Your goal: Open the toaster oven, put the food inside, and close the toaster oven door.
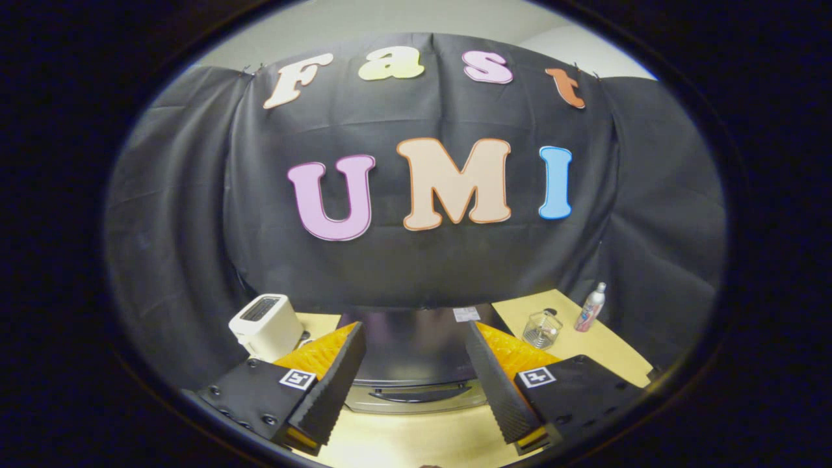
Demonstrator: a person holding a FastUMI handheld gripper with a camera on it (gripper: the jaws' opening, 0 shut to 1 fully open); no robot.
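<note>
The toaster oven (pixel 413 344) stands on the table straight ahead of my fingers, seen from above: a dark shiny top and a silver front strip with a black handle (pixel 416 394). Its door looks shut. My gripper (pixel 415 348) is open, its two black ribbed fingers (pixel 331 383) spread wide to either side of the oven's top, nothing between them. They hang above the oven and touch nothing. I see no food.
A white slot toaster (pixel 266 325) sits left of the oven, just beyond the left finger. To the right on the wooden table (pixel 611 348) are a clear glass (pixel 541 329) and a small white bottle (pixel 590 307). Black cloth walls the back.
</note>
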